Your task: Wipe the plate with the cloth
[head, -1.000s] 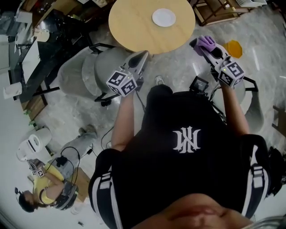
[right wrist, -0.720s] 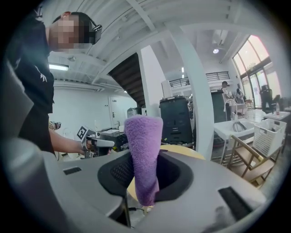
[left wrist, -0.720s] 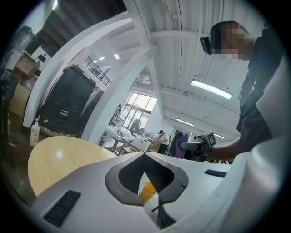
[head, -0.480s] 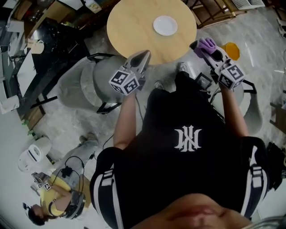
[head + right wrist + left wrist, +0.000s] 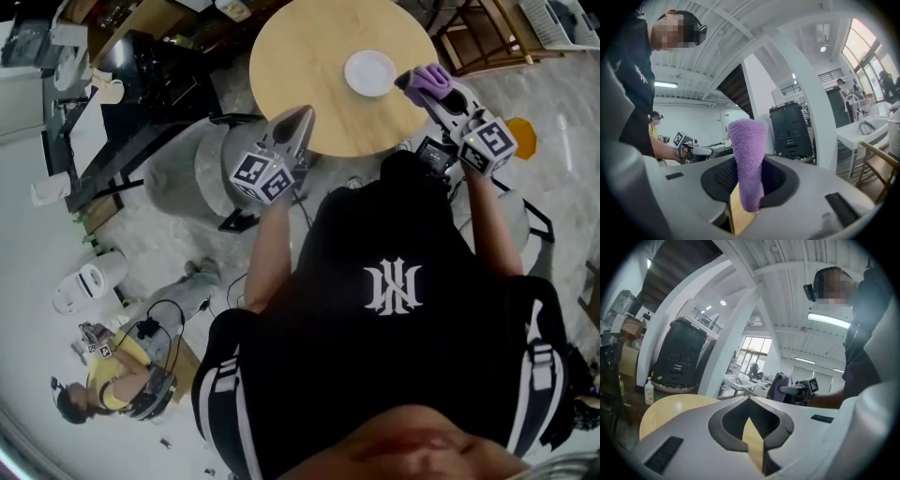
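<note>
A round wooden table (image 5: 319, 84) is seen at 12 o'clock in the head view, its far rim cut off by the frame's top edge. The left gripper (image 5: 300, 117) is held over the table's 7 o'clock edge with its jaws clenched together and nothing between them. The right gripper (image 5: 415, 82) is held at the table's 3 o'clock side, clamped on a purple cloth (image 5: 747, 154) that stands up from the jaws as a folded roll. The white plate (image 5: 370, 72) lies on the right half of the tabletop, with the cloth just beside it at 3 o'clock. The approach to the plate is judged to be the step in hand. It would be done best if the cloth's free end were lowered flat onto the plate and swept in circles under light pressure. The empty left gripper could be pressed on the rim at 9 o'clock so that the plate is not pushed along. The plate is shown in neither gripper view. Whether cloth and plate already touch cannot be told, and any soiling on the plate is too small to be made out.
</note>
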The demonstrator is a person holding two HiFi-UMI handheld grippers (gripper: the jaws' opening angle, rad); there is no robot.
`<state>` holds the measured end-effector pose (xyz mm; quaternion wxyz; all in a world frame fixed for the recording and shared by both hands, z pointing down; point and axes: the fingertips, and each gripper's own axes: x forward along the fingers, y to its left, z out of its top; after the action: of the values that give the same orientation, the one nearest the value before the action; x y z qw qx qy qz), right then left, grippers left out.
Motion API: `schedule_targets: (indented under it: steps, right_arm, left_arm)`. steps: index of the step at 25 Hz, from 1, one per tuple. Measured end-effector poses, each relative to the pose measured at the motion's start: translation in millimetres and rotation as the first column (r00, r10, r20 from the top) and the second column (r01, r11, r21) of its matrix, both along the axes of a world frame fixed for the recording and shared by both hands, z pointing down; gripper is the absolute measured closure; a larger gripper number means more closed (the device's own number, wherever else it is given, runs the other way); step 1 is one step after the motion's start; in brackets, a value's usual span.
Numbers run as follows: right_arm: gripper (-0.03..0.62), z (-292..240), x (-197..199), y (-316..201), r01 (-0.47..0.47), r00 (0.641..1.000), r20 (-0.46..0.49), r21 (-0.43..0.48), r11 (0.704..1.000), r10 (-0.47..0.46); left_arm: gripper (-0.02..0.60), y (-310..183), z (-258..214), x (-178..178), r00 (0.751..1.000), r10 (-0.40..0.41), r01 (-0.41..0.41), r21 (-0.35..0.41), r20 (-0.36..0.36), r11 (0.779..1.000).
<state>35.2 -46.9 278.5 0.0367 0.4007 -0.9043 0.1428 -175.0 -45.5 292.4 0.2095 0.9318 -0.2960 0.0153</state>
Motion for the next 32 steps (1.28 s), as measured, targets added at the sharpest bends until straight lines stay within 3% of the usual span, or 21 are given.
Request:
schedule_targets:
  steps: [6, 11, 16, 19, 23, 25, 27, 30, 32]
  right_arm:
    - [0.493, -3.4, 29.1, -59.0, 0.157, 0.988, -0.010, 0.010, 0.988, -0.157]
    - [0.493, 18.0, 54.0, -89.8, 0.254, 0.967, 0.017, -0.022, 0.967, -0.254]
    - [0.493, 52.2, 34.4, -124.7, 0.340, 0.940, 0.013, -0.097, 0.936, -0.340]
    - [0.493, 74.3, 24.3, -132.8, 0.357, 0.934, 0.013, -0.117, 0.927, -0.358]
    - [0.493, 109.2, 30.2, -146.3, 0.296, 0.955, 0.031, -0.154, 0.943, -0.295]
    - [0.493, 140.7, 27.1, -152.9, 0.293, 0.956, 0.045, -0.170, 0.941, -0.290]
    - [0.493, 174.9, 24.3, -153.5, 0.309, 0.951, 0.048, -0.173, 0.935, -0.305]
    - [0.493, 193.9, 27.1, -149.1, 0.320, 0.947, 0.033, -0.175, 0.931, -0.319]
    - [0.493, 190.5, 31.7, -147.1, 0.325, 0.945, 0.019, -0.177, 0.929, -0.327]
  left_arm:
    - [0.578, -46.8, 21.8, 29.1, 0.996, -0.088, 0.090, -0.104, 0.027, 0.991]
    - [0.577, -49.0, 29.1, 67.6, 0.997, -0.040, 0.047, -0.117, 0.060, 0.992]
    - [0.577, -77.6, 71.6, 48.2, 0.988, -0.119, 0.139, -0.238, 0.097, 0.961]
    - [0.577, -85.4, 106.4, 49.4, 0.989, -0.075, 0.111, -0.300, 0.128, 0.947]
    - [0.576, -95.7, 160.4, 59.3, 0.989, 0.002, 0.057, -0.392, 0.149, 0.918]
    - [0.532, -100.4, 199.9, 61.3, 0.983, 0.036, 0.046, -0.433, 0.179, 0.900]
    - [0.531, -97.8, 240.4, 65.3, 0.971, 0.075, 0.041, -0.471, 0.225, 0.881]
    - [0.511, -90.6, 263.9, 78.0, 0.962, 0.111, 0.037, -0.520, 0.250, 0.853]
    - [0.365, -87.2, 260.4, 91.9, 0.966, 0.122, 0.026, -0.558, 0.228, 0.830]
